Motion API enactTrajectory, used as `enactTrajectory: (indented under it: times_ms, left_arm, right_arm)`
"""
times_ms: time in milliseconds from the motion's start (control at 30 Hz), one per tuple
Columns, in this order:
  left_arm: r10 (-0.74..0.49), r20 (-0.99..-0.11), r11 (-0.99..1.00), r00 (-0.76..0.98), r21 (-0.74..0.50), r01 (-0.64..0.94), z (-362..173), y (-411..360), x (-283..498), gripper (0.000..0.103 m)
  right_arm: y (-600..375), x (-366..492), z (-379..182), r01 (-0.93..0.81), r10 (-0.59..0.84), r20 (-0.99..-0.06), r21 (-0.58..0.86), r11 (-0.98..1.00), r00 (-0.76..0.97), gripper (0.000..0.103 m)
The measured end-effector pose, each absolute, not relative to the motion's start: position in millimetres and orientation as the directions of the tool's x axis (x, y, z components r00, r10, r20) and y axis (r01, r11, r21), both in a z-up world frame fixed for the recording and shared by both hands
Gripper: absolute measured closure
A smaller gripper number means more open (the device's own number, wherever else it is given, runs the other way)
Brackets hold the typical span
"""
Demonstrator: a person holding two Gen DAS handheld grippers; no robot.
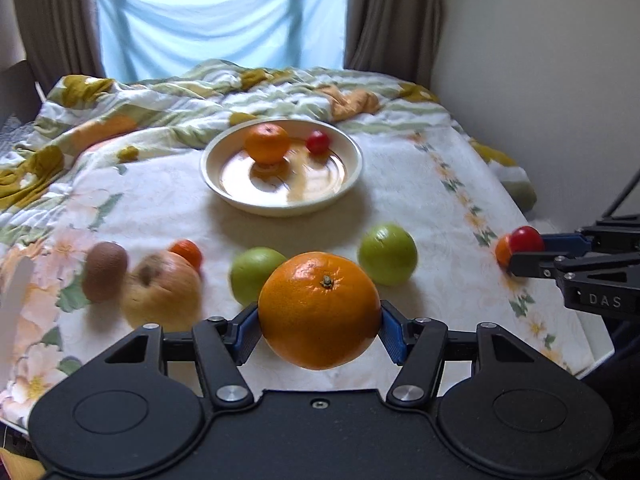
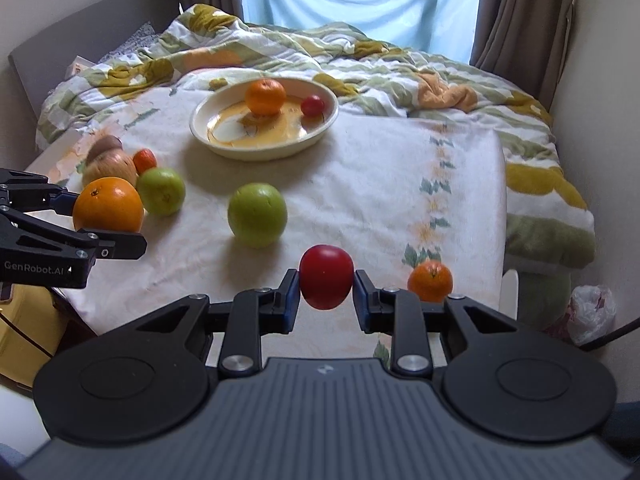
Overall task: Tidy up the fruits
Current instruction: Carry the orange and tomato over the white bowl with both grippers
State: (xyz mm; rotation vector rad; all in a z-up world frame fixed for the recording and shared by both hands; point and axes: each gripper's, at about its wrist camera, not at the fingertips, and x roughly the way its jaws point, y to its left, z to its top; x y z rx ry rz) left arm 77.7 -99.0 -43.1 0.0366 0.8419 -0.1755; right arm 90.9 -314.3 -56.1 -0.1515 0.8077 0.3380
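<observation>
My left gripper (image 1: 319, 322) is shut on a large orange (image 1: 319, 310) and holds it above the bed near the front; the large orange also shows in the right wrist view (image 2: 108, 205). My right gripper (image 2: 326, 294) is shut on a small red fruit (image 2: 326, 282), at the right in the left wrist view (image 1: 527, 239). A cream bowl (image 1: 352, 176) farther back holds an orange (image 1: 267, 143) and a small red fruit (image 1: 318, 142). Two green apples (image 1: 387, 254) (image 1: 250, 274) lie between the bowl and my grippers.
At the left lie a kiwi (image 1: 105, 271), a yellowish apple (image 1: 162, 290) and a small tangerine (image 1: 187, 252). Another small tangerine (image 2: 430, 281) lies by the right bed edge. A rumpled floral blanket (image 1: 160, 100) is behind the bowl. A wall is at the right.
</observation>
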Motion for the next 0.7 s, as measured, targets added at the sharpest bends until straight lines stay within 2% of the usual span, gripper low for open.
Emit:
enactTrajectory:
  times_ms: [400,700]
  left_arm:
    - [-0.112,-0.703,0.994,0.702,-0.088,0.071,11.0,-57.3,101.6,0.038]
    - [-0.071,-0.686,0.997,0.724,-0.077,0.025,24.8,-33.0,149.9,0.038]
  right_arm:
    - [-295.6,117.5,4.6,-0.415,0.284,-0.695,-0.022,0.910,0.661,0.060]
    - [-274.7,168.2,27.7,-0.455,0.326,-0.680,-0.012,0.890,0.656,0.060]
